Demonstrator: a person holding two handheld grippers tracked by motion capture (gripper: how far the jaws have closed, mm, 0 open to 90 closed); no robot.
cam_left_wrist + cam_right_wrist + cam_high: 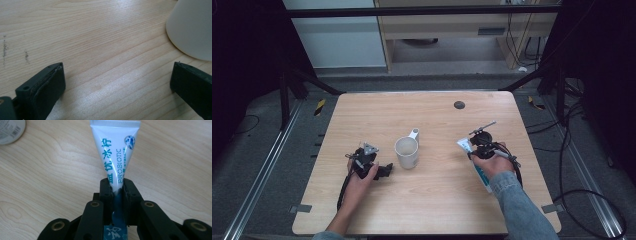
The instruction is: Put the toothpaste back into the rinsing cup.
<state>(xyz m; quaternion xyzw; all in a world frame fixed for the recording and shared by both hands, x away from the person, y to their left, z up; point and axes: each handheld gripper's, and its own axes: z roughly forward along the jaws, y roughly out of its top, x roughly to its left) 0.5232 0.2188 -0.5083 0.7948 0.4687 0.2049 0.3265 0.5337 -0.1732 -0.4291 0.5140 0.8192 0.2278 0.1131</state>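
Note:
A white and blue toothpaste tube (115, 152) is clamped between the jaws of my right gripper (117, 186), its flat crimped end pointing away from the camera, just above the wood. In the high view the right gripper (474, 153) sits at the table's right, and the tube (464, 145) runs back under the hand. A white mug (407, 152) stands upright at the table's middle. My left gripper (387, 171) rests left of the mug, jaws wide apart. In the left gripper view the left gripper (117, 72) has bare wood between its fingers, and the mug (192, 27) is at the upper right.
The light wooden table (422, 107) has a small black round hole (459, 104) near its far edge. A pale round thing with a printed label (10, 130) shows at the top left of the right gripper view. Cables lie on the floor at the right.

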